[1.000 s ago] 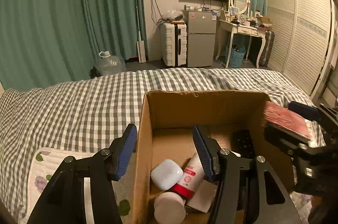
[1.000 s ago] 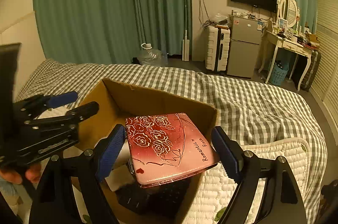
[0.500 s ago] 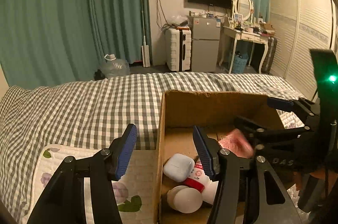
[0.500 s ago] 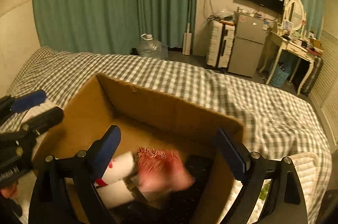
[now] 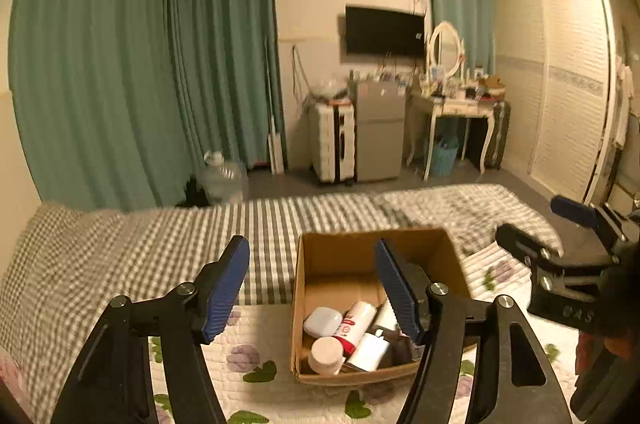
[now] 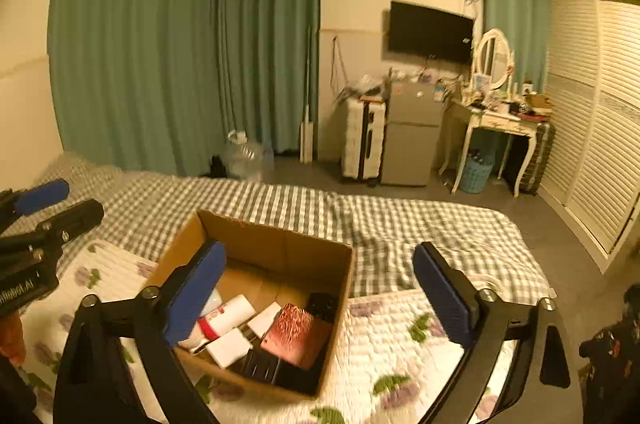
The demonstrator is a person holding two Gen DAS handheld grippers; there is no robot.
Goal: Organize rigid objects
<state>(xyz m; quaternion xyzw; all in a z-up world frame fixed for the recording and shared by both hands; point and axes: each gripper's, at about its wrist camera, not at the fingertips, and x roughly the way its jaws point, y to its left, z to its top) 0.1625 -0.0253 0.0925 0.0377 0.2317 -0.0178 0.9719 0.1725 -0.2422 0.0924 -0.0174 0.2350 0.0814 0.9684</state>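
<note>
Well above box rim (image 6: 276,230), both tools apart

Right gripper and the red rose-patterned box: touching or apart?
Apart. The right wrist view shows the right gripper open, empty and raised above the red box lying in the cardboard box.

From where I steer, the cardboard box (image 6: 280,256) stands open at the top, so that is my only way in; its four walls block any sideways entry. The near half of its floor is crowded: a red case (image 6: 298,334), a white tube (image 6: 228,316), a round jar (image 5: 326,356) and a small white case (image 5: 322,322) lie touching one another. The far half shows bare cardboard. Around the box, the quilt (image 6: 400,352) on the right and the checked bedspread (image 6: 400,224) beyond give me flat, open room.
</note>
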